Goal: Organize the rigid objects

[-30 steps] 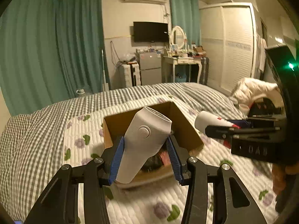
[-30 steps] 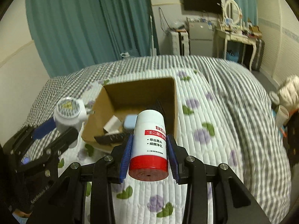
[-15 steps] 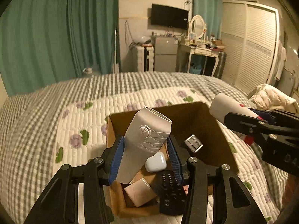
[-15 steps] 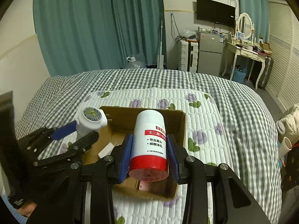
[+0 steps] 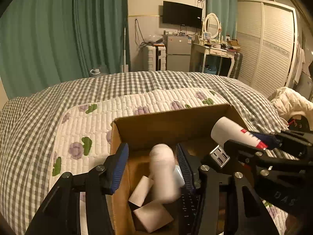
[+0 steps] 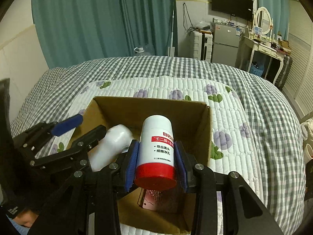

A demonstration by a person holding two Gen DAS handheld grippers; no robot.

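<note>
My left gripper has just been opening, releasing the blurred white plastic handheld device into the brown cardboard box; my right gripper clamps the white, red-capped bottle upright directly above it.

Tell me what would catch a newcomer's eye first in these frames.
Likely the white bottle with a red cap, clamped in the right gripper above the open cardboard box on the quilted bed. Beside it, a blurred white device drops into the box between the left gripper jaws, which have just been opening.
</note>
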